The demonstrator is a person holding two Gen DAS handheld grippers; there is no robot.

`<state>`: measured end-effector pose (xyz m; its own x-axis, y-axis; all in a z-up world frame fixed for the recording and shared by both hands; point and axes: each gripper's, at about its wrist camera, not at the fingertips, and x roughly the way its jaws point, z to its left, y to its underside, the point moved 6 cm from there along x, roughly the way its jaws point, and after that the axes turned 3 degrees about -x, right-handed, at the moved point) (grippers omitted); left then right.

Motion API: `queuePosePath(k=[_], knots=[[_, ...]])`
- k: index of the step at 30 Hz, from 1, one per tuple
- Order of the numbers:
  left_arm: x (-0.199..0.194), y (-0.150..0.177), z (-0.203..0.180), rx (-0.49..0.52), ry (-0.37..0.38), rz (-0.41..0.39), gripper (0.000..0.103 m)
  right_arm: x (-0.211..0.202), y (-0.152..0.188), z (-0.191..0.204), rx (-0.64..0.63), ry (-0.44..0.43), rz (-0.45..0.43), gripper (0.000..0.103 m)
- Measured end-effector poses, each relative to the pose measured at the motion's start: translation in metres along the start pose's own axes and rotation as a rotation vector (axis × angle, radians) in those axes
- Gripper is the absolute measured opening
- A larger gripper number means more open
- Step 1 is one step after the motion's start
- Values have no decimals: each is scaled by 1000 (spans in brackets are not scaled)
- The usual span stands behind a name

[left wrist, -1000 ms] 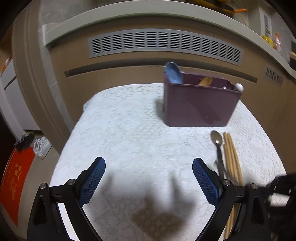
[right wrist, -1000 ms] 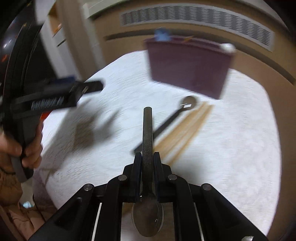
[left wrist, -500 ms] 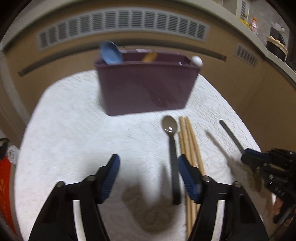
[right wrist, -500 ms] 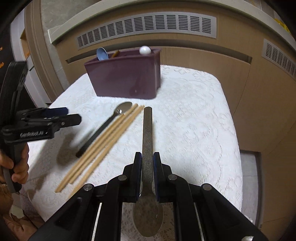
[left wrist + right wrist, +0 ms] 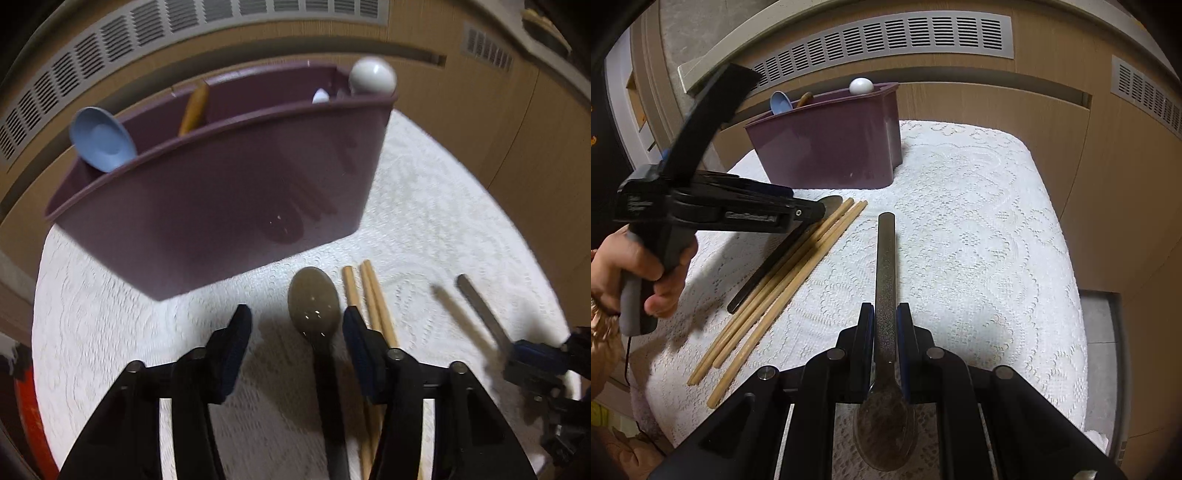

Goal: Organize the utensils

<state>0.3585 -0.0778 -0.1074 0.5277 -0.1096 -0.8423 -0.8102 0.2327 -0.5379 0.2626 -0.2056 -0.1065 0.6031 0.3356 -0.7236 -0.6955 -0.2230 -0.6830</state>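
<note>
Utensils lie before the purple caddy (image 5: 207,206) on the lace-covered tabletop (image 5: 979,229): a dark-handled spoon (image 5: 314,302) sits between the spread fingers of the left gripper (image 5: 295,328), beside chopsticks (image 5: 783,280). The right gripper (image 5: 885,321) is clamped on a metal spoon (image 5: 885,266).

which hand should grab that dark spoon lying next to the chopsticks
Left. Its tool is open with the dark spoon between its fingers; the right tool is already shut on a metal spoon.
</note>
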Motion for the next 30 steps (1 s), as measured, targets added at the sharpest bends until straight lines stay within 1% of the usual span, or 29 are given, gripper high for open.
queuePosePath(k=[4,7,10,14,17,20,22,27,28,30], knots=[[8,-7,0,3,-13,11,50,3,1,-3,6,-5,6,11],[13,-9,-2,-5,0,25,50,5,1,-2,7,-11,8,11],[14,-10,-2,-6,4,21,50,6,0,0,7,-15,8,11],[10,-6,1,-9,9,9,50,8,-1,3,-2,-13,15,11],[-2,4,4,-24,17,-2,50,10,-3,4,-4,-13,23,11],[-18,21,4,-20,44,-18,50,15,-4,4,-5,-9,32,11],[-30,34,-1,-8,94,-14,50,16,-3,5,-4,-9,37,11],[-36,57,-22,26,195,43,50,18,-2,4,9,-10,40,12],[-35,58,-26,34,204,47,50,18,-2,4,11,-9,41,12],[-34,58,-30,48,189,39,50,17,-1,3,14,-4,40,12]])
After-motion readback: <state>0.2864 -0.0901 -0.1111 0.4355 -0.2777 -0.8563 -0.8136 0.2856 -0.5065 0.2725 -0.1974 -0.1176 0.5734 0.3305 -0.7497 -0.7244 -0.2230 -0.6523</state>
